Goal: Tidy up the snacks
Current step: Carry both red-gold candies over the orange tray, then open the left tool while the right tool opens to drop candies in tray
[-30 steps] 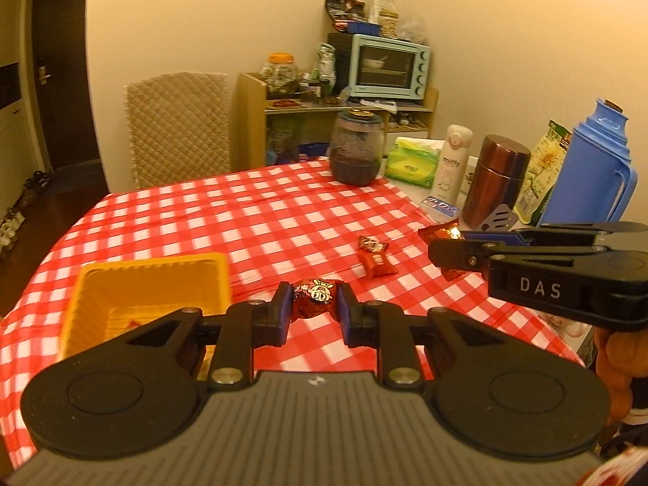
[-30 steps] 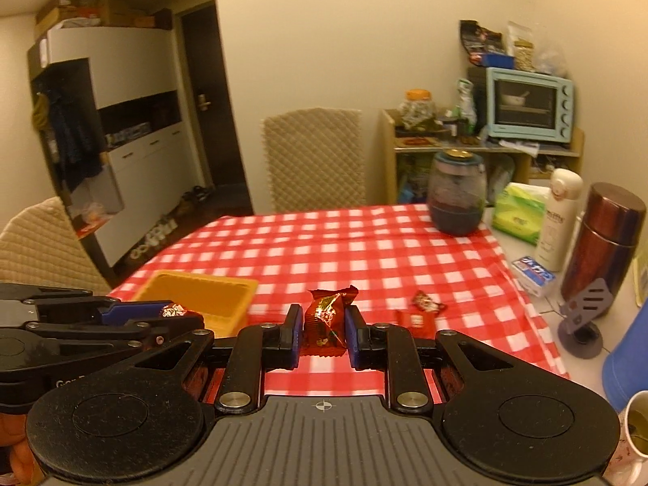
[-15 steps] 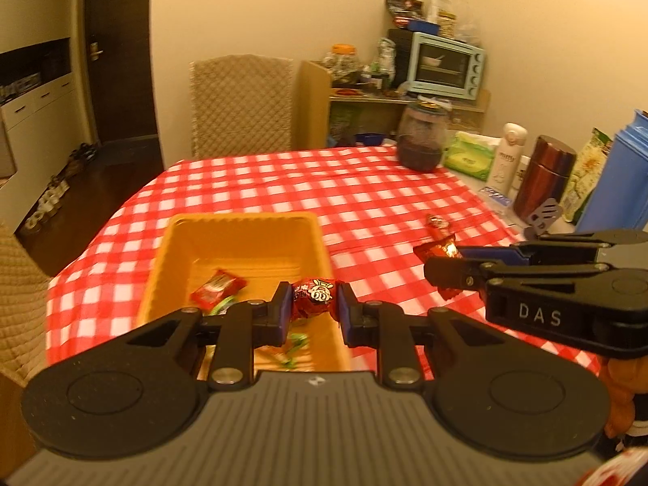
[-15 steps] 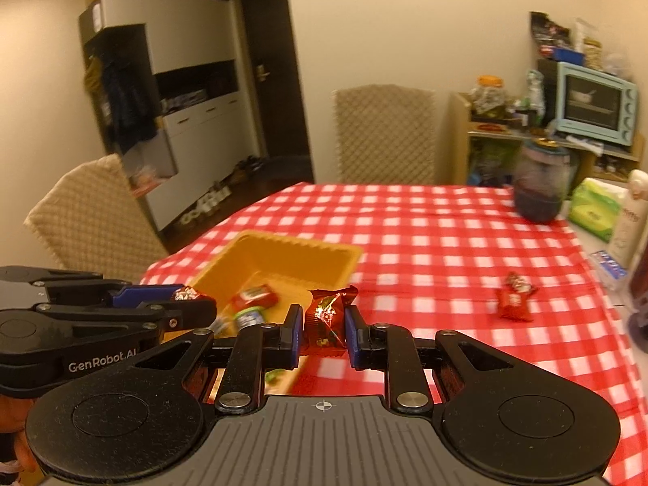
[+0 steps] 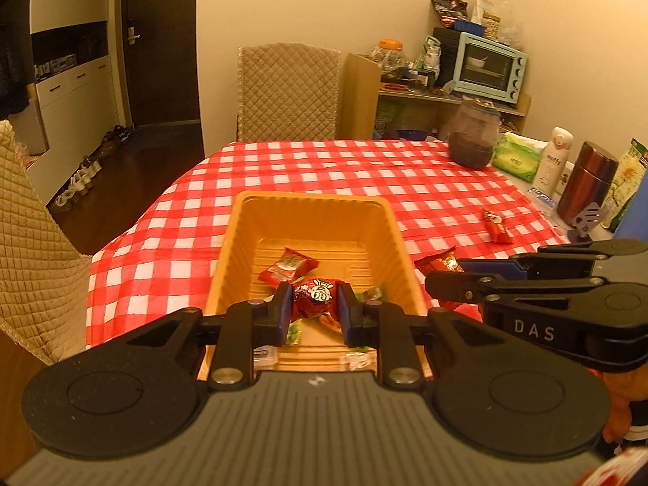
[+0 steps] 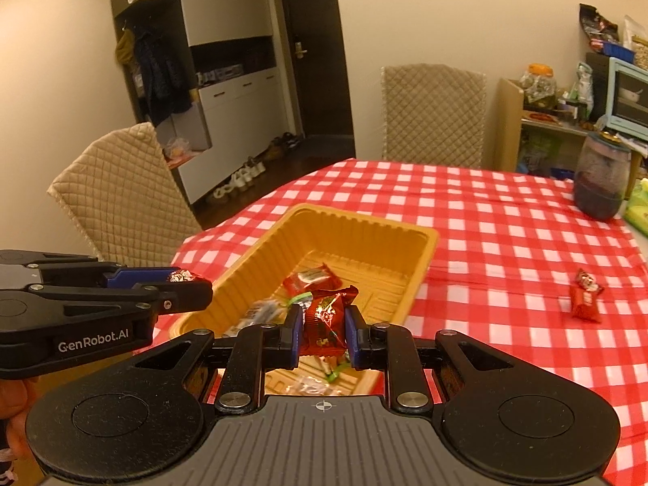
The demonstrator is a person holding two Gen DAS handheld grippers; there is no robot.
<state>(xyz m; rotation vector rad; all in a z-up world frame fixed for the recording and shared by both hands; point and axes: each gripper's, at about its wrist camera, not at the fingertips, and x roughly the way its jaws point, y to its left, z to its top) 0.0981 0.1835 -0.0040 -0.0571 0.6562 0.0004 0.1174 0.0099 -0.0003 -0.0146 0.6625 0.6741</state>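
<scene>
My left gripper (image 5: 314, 301) is shut on a round red candy (image 5: 315, 295) and holds it above the near end of the yellow tray (image 5: 239, 235). My right gripper (image 6: 323, 324) is shut on a shiny red snack packet (image 6: 324, 318) above the tray's near right part (image 6: 425, 251). Several wrapped snacks lie in the tray, among them a red packet (image 5: 288, 265). Another red snack (image 5: 496, 227) lies loose on the checked cloth to the right of the tray; it also shows in the right wrist view (image 6: 586, 299). Each gripper shows in the other's view: the right one (image 5: 439, 279), the left one (image 6: 190, 283).
A dark glass jar (image 5: 473, 133), a tissue pack (image 5: 518, 158), a white bottle (image 5: 553, 160) and a brown flask (image 5: 587, 186) stand along the table's far right. Quilted chairs stand at the far side (image 5: 288, 93) and at the left (image 6: 117, 198).
Both grippers have swung left with their snacks, from over the open cloth to above the yellow tray. Both stay shut.
</scene>
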